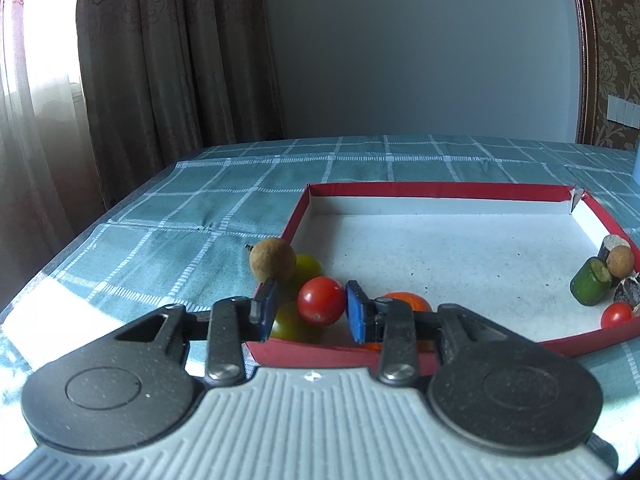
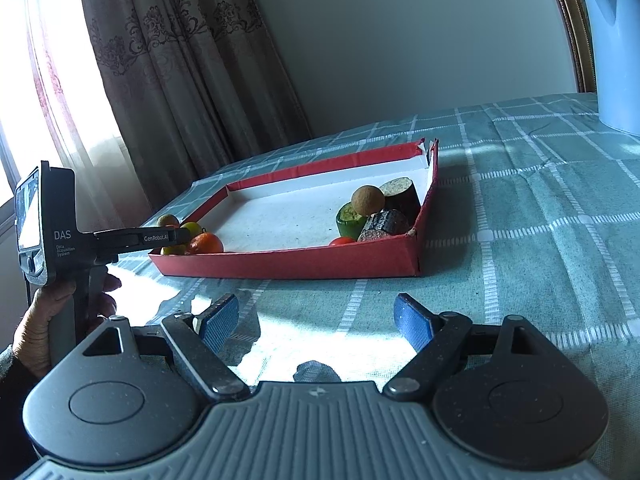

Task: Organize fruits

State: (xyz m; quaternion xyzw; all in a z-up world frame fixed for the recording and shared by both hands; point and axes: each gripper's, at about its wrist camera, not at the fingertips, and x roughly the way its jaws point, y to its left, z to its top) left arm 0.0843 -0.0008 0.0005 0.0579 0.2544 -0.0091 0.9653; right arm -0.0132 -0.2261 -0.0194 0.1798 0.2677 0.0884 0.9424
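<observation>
A shallow red tray (image 1: 440,191) with a white floor lies on the checked tablecloth. In its near left corner sit a red cherry tomato (image 1: 321,301), two yellow-green tomatoes (image 1: 308,266), a brown longan (image 1: 272,259) and an orange fruit (image 1: 410,301). My left gripper (image 1: 310,310) is open, its blue pads on either side of the red tomato; I cannot tell if they touch it. At the tray's right end lie a green cucumber piece (image 1: 591,287), a second longan (image 1: 620,261), dark pieces and a red tomato (image 1: 616,314). My right gripper (image 2: 316,322) is open and empty over the cloth, in front of the tray (image 2: 288,266).
A light blue kettle (image 2: 614,52) stands at the far right of the table. Curtains and a window are at the left, beyond the table edge. The left gripper's handle and the hand holding it (image 2: 60,240) show left of the tray in the right wrist view.
</observation>
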